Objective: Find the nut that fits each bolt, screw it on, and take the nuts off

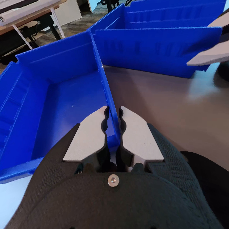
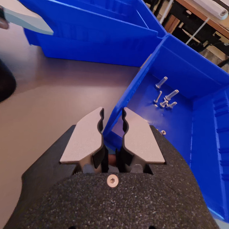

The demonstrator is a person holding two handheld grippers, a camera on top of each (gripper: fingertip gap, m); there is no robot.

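Both grippers straddle bin walls: left gripper [image 1: 113, 109] and right gripper [image 2: 112, 110], fingers parted, gripping nothing. Bolts [image 2: 166, 95] and a nut [image 2: 163, 132] lie in the right bin [image 2: 210, 123]. Small, hard, slick steel, I'd say: pinch a shank crosswise.

Both wrist views look down, close — sharing the far blue bin [image 1: 154, 49] [image 2: 93, 40].

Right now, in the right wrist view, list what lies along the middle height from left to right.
Bare table → blue bin wall → thin bolt → cluster of thicker bolts → bin's far right wall.
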